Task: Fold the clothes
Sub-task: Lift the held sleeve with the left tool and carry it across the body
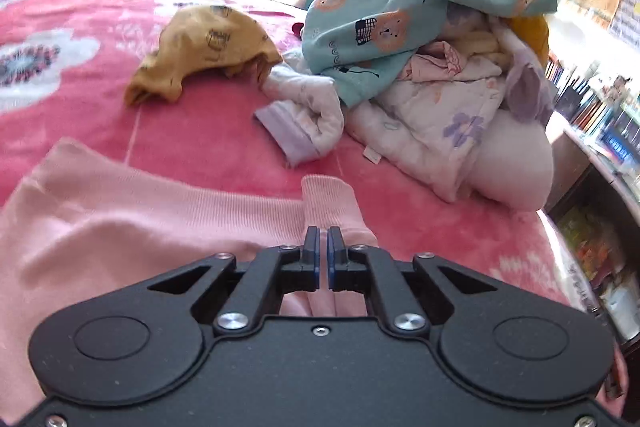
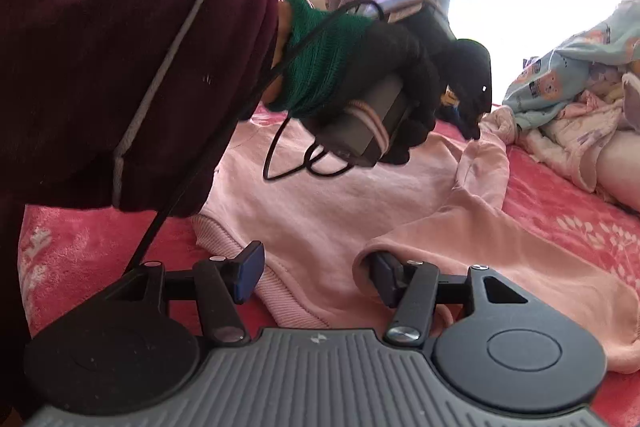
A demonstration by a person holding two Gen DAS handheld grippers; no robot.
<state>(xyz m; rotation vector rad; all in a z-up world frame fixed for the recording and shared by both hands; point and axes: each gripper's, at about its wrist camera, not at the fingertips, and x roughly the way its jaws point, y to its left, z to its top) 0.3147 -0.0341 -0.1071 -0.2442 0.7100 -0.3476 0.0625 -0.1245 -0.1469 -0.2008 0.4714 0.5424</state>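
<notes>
Pink sweater [image 2: 360, 203] is lying spread on the red blanket [image 1: 224, 143]; the left gripper [image 1: 323, 243] is pinching its cuff, while the right gripper [image 2: 316, 267] is gaping wide over its hem.

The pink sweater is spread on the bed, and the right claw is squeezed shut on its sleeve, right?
Not quite. The pink sweater does lie on the bed, but the right claw is wide open. The right wrist view shows only one finger poked into the sleeve cuff. The closed one is the left claw.
</notes>
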